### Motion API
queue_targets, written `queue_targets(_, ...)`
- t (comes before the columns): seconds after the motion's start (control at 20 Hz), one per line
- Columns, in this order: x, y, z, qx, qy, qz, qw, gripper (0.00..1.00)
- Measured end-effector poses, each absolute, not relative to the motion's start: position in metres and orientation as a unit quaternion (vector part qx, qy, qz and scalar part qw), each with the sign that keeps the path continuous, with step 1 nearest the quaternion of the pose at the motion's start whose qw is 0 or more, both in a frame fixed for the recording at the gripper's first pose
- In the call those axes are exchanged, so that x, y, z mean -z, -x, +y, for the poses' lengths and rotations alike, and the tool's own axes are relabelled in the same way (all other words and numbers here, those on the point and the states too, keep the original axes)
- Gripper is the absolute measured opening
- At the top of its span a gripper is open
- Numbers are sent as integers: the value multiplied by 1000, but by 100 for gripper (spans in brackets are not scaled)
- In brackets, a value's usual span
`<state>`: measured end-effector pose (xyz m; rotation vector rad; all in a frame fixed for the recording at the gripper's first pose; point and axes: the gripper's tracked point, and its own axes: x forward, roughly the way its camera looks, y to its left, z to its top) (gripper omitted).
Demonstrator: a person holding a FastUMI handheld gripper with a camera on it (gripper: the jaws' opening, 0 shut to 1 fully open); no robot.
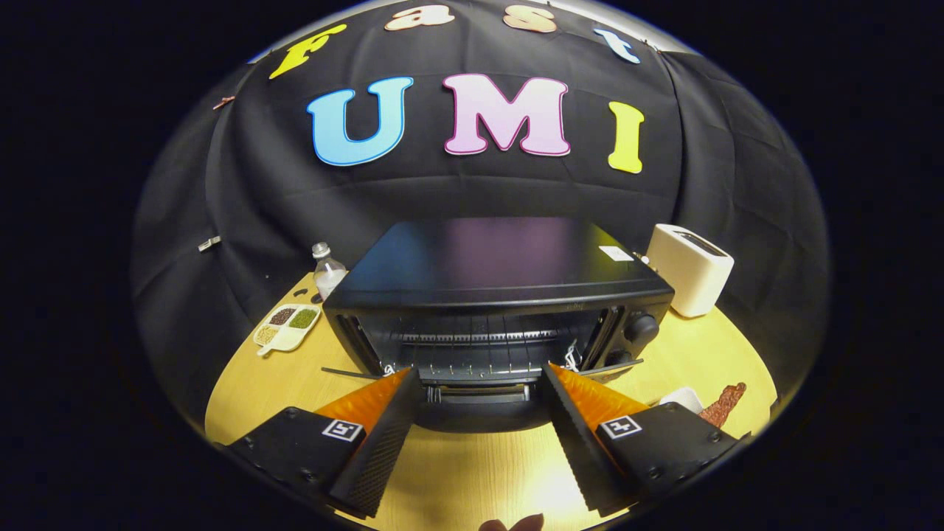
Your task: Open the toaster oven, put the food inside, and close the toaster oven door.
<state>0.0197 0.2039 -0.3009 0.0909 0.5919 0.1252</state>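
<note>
The toaster oven (498, 295) sits dead ahead at twelve o'clock on the wooden table (479, 472), its door (479, 394) already dropped flat and the wire rack inside bare, so step one looks done. The gripper (479, 376) hangs wide with nothing between its fingers, tips flanking the lowered door. The food, a reddish-brown strip (725, 404), lies at four o'clock beside the right finger, so picking it up, loading it and shutting the door all remain; a white toaster (689, 269) stands at two o'clock.
</note>
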Motion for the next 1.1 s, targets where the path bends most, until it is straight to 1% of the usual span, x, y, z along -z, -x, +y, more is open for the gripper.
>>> queue_targets(0.4,326,20,200,-71,-35,330,941,99)
queue_targets(0.75,362,60,192,-78,-32,392,916,99)
queue_targets(1.1,367,81,175,-80,-25,404,911,98)
